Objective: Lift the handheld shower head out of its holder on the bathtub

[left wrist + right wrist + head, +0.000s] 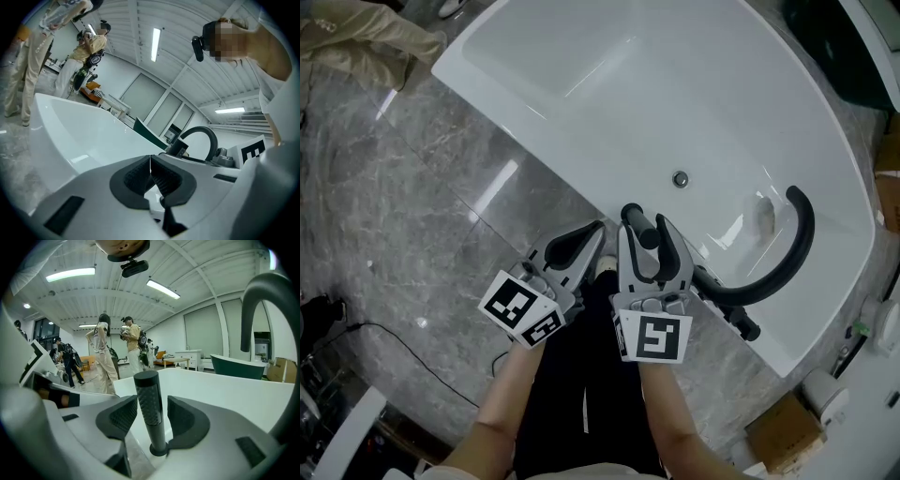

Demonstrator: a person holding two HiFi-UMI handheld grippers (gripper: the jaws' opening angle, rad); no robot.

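The handheld shower head is a slim black rod with a textured grip. It stands upright in its round holder on the rim of the white bathtub. My right gripper is open, with one jaw on each side of the shower head. In the right gripper view the left pad lies close to the rod and a narrow gap shows at the right pad. My left gripper hangs just left of it, shut on nothing, with its pads meeting.
A black arched faucet spout rises from the tub rim to the right of the holder. The drain lies in the tub floor. Grey marble floor surrounds the tub, with a cardboard box at the lower right. People stand far behind.
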